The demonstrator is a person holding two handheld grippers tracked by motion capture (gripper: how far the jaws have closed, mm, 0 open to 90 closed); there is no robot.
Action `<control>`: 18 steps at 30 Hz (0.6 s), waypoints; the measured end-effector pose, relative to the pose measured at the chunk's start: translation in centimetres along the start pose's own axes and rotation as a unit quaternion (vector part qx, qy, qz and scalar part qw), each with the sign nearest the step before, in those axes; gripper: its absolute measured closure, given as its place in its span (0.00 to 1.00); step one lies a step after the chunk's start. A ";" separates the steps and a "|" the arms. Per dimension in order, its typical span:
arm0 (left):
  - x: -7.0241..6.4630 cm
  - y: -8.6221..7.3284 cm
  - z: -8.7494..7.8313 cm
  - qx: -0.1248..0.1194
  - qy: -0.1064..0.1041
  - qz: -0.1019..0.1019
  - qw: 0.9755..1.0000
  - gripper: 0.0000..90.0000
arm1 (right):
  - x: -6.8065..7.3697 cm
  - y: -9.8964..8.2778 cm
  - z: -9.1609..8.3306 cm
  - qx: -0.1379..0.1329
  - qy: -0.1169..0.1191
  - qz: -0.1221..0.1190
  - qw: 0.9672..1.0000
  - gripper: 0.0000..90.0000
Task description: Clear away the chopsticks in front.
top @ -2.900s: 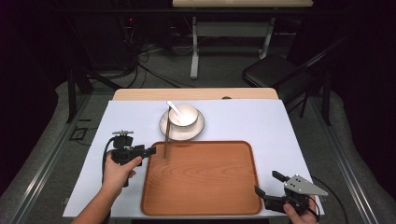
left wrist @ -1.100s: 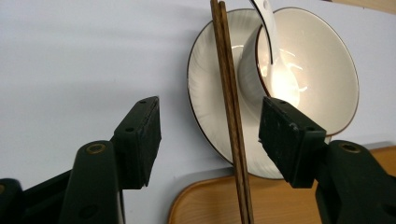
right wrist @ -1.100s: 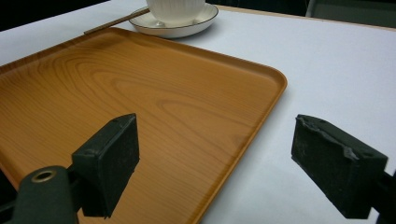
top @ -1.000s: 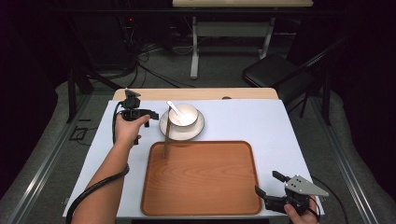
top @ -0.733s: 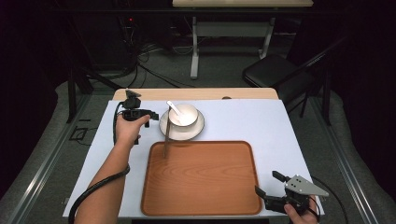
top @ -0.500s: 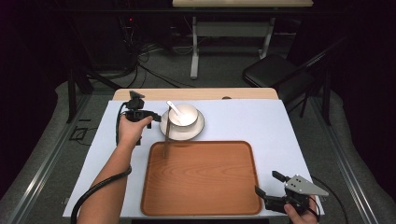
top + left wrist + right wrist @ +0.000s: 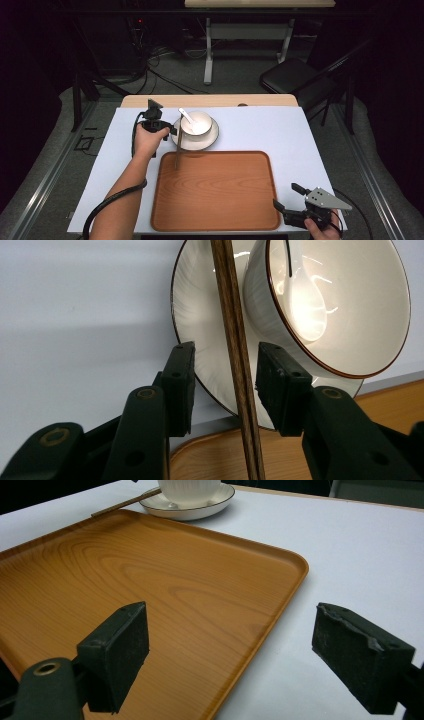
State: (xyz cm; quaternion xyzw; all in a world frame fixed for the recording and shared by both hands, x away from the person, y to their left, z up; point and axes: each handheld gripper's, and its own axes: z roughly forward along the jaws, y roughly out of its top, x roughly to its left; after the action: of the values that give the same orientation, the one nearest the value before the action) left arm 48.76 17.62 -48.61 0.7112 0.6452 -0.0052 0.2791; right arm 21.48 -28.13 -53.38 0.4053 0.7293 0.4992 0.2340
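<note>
Thin dark-wood chopsticks [image 7: 239, 365] betw. spread left gripper [image 7: 223, 385] jaws.

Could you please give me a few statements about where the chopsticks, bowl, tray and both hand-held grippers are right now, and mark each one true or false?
1. The left hand-held gripper has its jaws open on either side of the chopsticks. True.
2. The bowl sits on the wooden tray. False: it sits on a saucer on the white table cover, beyond the tray.
3. A white spoon rests in the bowl. True.
4. The right hand-held gripper is shut on the tray's rim. False: its jaws are open, near the tray's near right corner.
5. The chopsticks lie from the saucer's rim onto the tray's edge. True.
</note>
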 end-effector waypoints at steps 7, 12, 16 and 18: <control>-0.1 0.1 0.5 0.009 -0.007 0.000 1.000 0.71 | 0.0 0.0 0.0 0.000 0.000 0.000 1.000 0.16; -0.3 0.1 1.1 0.018 -0.005 0.000 1.000 0.74 | 0.0 0.0 0.0 -0.001 0.000 0.000 1.000 0.16; -0.3 0.2 1.5 0.023 -0.003 0.002 1.000 0.78 | 0.0 0.0 0.0 -0.001 0.000 -0.001 1.000 0.16; -0.4 0.2 1.6 0.026 -0.001 0.003 1.000 0.79 | 0.0 0.0 0.0 -0.001 0.001 -0.001 1.000 0.16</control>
State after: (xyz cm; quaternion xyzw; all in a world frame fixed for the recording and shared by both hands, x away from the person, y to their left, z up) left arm 49.42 16.58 -49.79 0.7200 0.6425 -0.0222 0.2613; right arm 21.45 -28.16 -53.38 0.4044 0.7290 0.5001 0.2343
